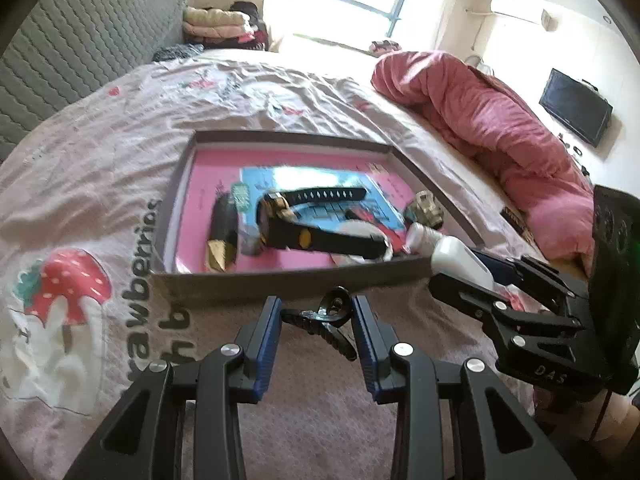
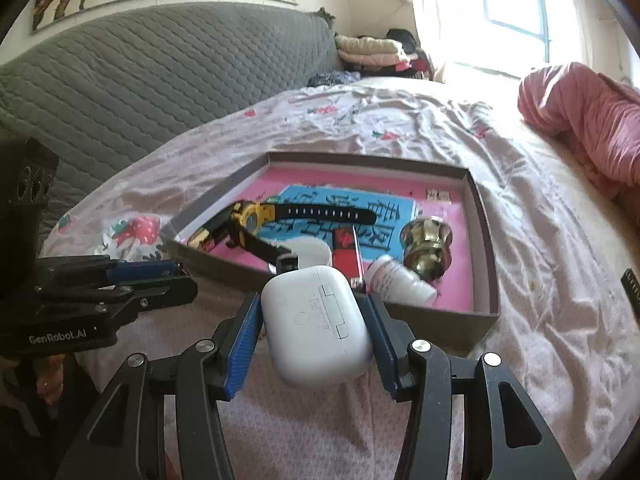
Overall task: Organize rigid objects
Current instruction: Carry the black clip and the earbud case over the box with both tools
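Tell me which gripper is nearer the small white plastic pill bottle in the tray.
Right. The right gripper, clamping a white earbud case, sits just outside the tray wall beside the white plastic pill bottle. The left gripper, holding a black hair clip, is further along that wall.

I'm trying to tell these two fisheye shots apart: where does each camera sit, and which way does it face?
Left wrist: on the left gripper holding a black hair claw clip, facing the shallow grey cardboard box; right gripper at right.
Right wrist: on the right gripper clamping a white earbud case, same box ahead; left gripper at left.
Shared: box, black-and-yellow wristwatch.
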The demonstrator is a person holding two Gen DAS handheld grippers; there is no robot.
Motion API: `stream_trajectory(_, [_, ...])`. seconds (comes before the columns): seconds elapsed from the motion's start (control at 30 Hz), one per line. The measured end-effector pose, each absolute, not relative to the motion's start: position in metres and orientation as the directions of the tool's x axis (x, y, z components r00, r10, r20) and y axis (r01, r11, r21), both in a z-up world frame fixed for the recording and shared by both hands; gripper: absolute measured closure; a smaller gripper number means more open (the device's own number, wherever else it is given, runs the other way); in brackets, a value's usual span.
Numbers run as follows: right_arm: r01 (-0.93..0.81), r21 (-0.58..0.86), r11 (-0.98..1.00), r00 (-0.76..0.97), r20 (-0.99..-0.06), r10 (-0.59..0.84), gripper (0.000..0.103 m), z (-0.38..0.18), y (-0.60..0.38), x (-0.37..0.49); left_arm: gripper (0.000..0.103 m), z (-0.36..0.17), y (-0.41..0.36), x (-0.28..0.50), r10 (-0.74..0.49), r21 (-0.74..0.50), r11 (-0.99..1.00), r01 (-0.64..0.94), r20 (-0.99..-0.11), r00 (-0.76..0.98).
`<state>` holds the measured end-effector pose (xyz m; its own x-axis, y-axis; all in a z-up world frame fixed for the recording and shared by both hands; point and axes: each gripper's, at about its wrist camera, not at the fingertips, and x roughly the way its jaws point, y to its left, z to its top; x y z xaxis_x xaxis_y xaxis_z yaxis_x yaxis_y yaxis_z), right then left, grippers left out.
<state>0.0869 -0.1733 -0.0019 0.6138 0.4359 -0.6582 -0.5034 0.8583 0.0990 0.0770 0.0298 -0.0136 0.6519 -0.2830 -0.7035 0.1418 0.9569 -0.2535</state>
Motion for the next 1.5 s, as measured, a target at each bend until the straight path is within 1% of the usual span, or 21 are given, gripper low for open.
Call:
stream_trajectory(0.33, [-0.459,0.081,0.885,0.670,-0.623,0.404,0.050,0.008,-0.180,0.098,0.067,-0.006,0.049,0.095,-0.233,-0.255,0.964,0.075,-0.672,0.703])
stream_trajectory(0.53, [-0.438,0.074,0.896,0.691,-0.609,0.388,0.050,0.011,-0.178,0.106,0.067,-0.004,0.049,0.104,-0.210,-0.240,0.969,0.064,-0.657,0.724])
stream_trajectory(0.83, [-0.439,0.072,0.896,0.684,-0.620,0.385,0.050,0.006,-0.175,0.119,0.067,-0.008,0.048,0.118,-0.199,-0.226,0.972,0.061,-0.662,0.723])
stream_trajectory(1.5, [-0.388,0.067,0.919,0.728,-0.590,0.350,0.050,0.009,-0.181,0.143,0.067,-0.015,0.047,0.137,-0.197,-0.224,0.973,0.060,-0.663,0.722])
